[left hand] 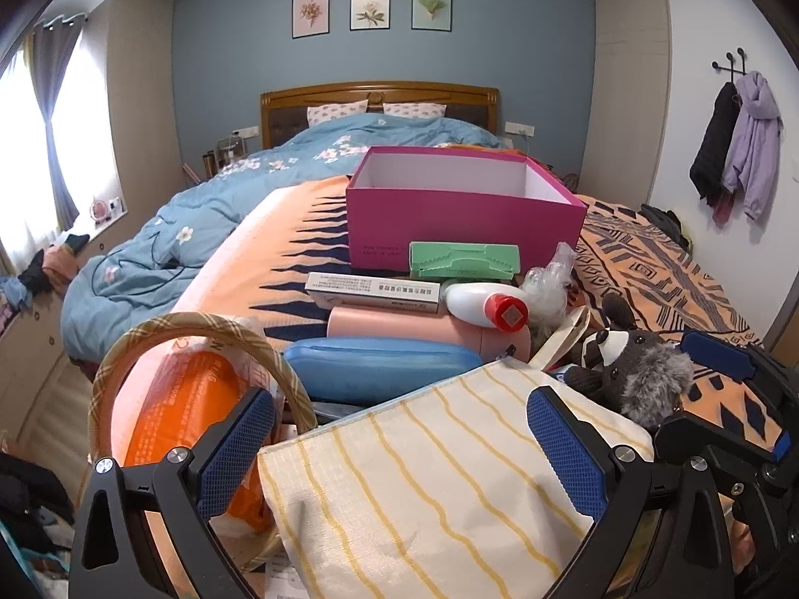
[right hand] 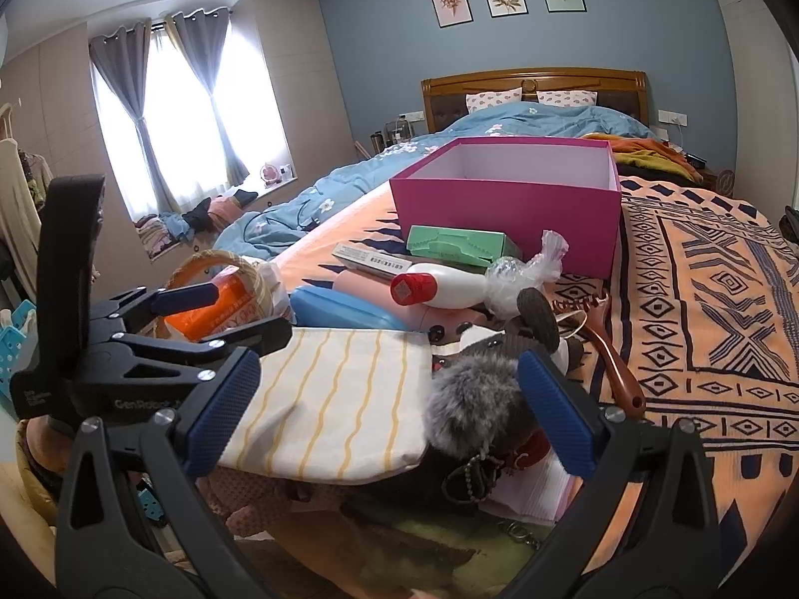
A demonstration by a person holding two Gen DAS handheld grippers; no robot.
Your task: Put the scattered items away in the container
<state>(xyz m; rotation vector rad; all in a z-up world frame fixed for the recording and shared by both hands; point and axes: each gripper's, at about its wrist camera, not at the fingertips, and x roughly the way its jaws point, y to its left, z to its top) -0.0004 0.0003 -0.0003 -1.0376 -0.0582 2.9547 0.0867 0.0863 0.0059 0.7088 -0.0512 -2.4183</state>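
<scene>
A daylit bedroom with a blue-grey end wall.

Three framed flower prints (left hand: 371,9) hang in a row on the blue-grey wall (right hand: 379,60) above a wooden headboard (left hand: 379,95). Two patterned pillows (left hand: 374,111) lean against it, and a blue floral duvet (left hand: 199,209) lies rumpled across the bed beside an orange patterned blanket (right hand: 709,269). Grey curtains (right hand: 199,95) frame a bright window (right hand: 170,120) in the beige side wall. Coats (left hand: 739,145) hang from wall hooks.
</scene>
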